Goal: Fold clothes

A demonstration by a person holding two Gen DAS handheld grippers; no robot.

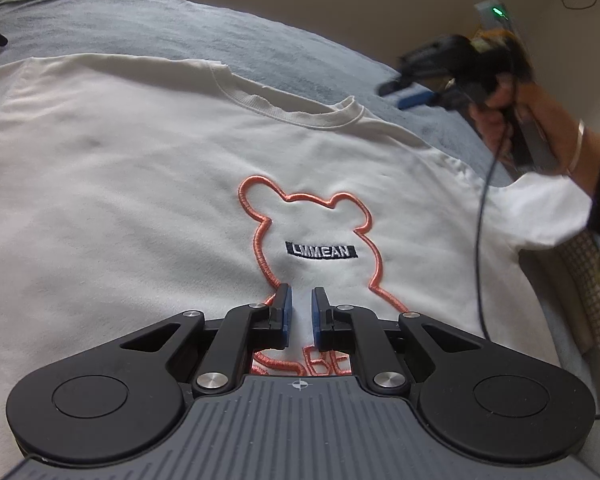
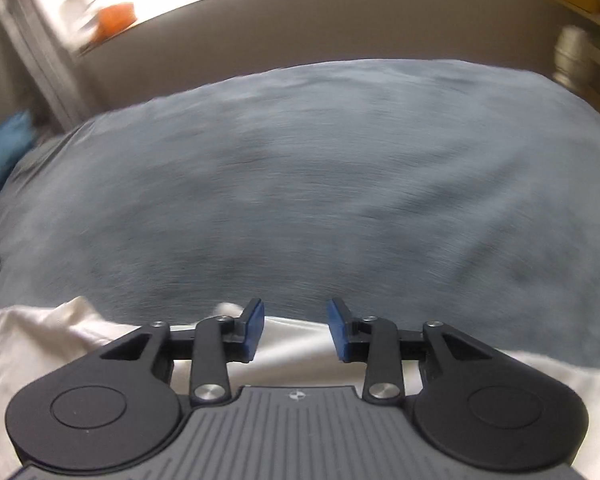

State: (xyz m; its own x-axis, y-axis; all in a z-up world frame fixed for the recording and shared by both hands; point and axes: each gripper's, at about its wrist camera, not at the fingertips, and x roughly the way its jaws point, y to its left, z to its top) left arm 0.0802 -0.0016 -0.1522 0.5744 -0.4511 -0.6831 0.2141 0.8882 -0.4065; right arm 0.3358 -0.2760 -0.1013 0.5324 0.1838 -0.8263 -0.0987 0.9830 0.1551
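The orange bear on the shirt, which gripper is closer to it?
Left. The left gripper hangs right over the orange bear, at its lower outline. The right gripper is off beyond the shirt collar, over the blue-grey blanket.

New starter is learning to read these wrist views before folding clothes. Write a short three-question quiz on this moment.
1. True or false: the white T-shirt lies face up on the grey-blue blanket.
2. What colour is the stitched bear outline?
3. The right gripper is: A) clamped on the collar, B) open with nothing between its pads, C) out of view.

Key: 1 true; 2 orange; 3 B.
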